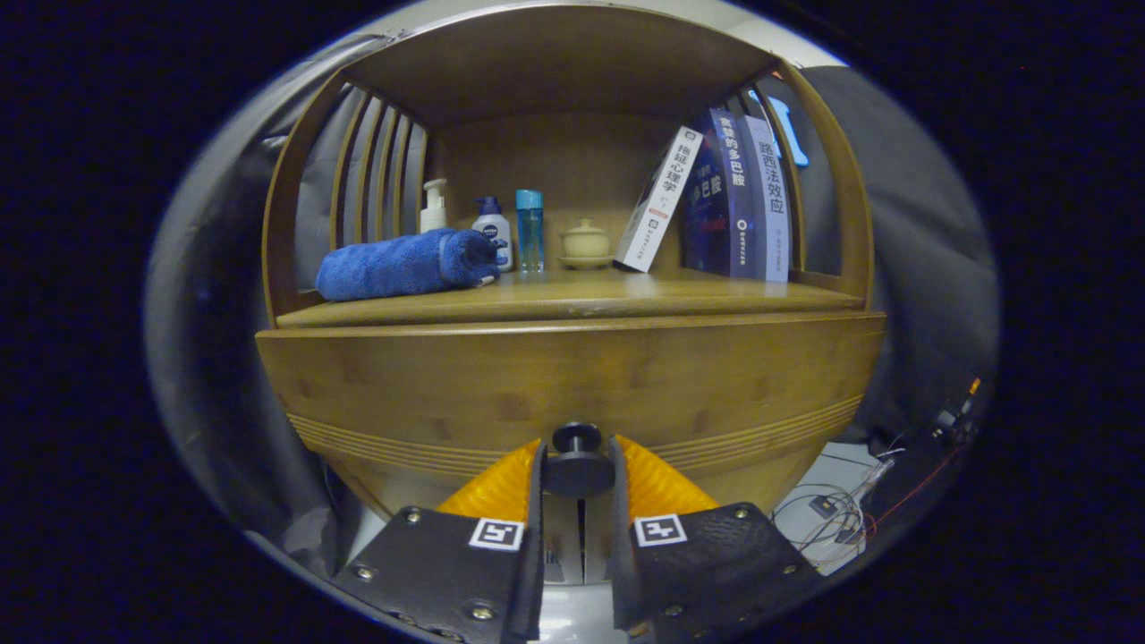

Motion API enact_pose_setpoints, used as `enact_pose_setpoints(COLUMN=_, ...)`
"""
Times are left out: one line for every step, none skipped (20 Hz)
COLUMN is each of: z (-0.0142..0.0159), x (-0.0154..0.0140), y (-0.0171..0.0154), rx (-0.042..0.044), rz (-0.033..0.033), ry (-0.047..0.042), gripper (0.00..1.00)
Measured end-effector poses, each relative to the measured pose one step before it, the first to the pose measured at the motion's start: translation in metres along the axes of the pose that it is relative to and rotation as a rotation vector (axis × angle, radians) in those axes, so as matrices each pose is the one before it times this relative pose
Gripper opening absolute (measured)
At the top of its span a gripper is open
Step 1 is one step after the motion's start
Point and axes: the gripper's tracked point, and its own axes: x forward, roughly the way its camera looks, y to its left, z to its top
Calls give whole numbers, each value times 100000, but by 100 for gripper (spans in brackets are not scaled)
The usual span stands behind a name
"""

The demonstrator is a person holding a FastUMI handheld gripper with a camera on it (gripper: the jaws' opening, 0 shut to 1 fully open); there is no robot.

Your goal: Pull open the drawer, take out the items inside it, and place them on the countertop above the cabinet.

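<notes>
A wooden cabinet fills the view, its drawer front closed and curved by the lens. A black round knob sticks out of the drawer's lower middle. My gripper has its two orange-backed fingers on either side of the knob, pressing on it from left and right. The countertop lies just above the drawer. The drawer's inside is hidden.
On the countertop lie a rolled blue towel, a white pump bottle, a white-and-blue bottle, a blue bottle, a small lidded pot and leaning books. Cables lie on the floor at right.
</notes>
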Motion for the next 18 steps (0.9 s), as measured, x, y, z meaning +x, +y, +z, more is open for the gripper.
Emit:
enact_pose_setpoints(z=7, x=-417, y=-26, rx=-550, rz=75, ry=-642, gripper=31)
enact_pose_setpoints(z=-98, x=-258, y=-58, rx=-230, rz=-51, ry=-187, gripper=31)
enact_pose_setpoints(z=-94, x=-418, y=-28, rx=143, rz=-114, ry=-349, gripper=31)
enact_pose_setpoints(z=-138, x=-411, y=-28, rx=446, rz=-33, ry=83, gripper=31)
enact_pose_setpoints(z=-78, x=-489, y=29, rx=-96, rz=287, ry=-342, gripper=31)
enact_pose_setpoints(z=-146, x=-522, y=-57, rx=-386, rz=370, ry=-285, gripper=31)
enact_pose_setpoints(z=-121, x=-575, y=-59, rx=-359, rz=462, ry=-31, gripper=31)
enact_pose_setpoints(z=-173, x=-649, y=-73, rx=123, rz=515, ry=-328, gripper=31)
enact_pose_setpoints(z=-135, x=-669, y=-115, rx=881, rz=431, ry=-242, gripper=31)
enact_pose_setpoints(z=-173, x=-709, y=-130, rx=1405, rz=552, ry=-315, gripper=31)
enact_pose_setpoints(z=-141, x=-720, y=-127, rx=1540, rz=246, ry=32, gripper=31)
enact_pose_setpoints(z=-222, x=-859, y=-140, rx=807, rz=370, ry=330, gripper=31)
enact_pose_setpoints(z=-242, x=-856, y=-43, rx=125, rz=187, ry=433, gripper=31)
enact_pose_setpoints(z=-416, x=-853, y=-10, rx=-800, rz=218, ry=692, gripper=31)
enact_pose_setpoints(z=-454, x=-766, y=9, rx=-1591, rz=234, ry=930, gripper=31)
enact_pose_setpoints(z=-383, x=-881, y=66, rx=-907, rz=1104, ry=214, gripper=31)
enact_pose_setpoints(z=-35, x=-707, y=343, rx=-441, rz=1359, ry=-82, gripper=31)
enact_pose_setpoints(z=-509, x=-530, y=46, rx=-953, rz=1049, ry=64, gripper=31)
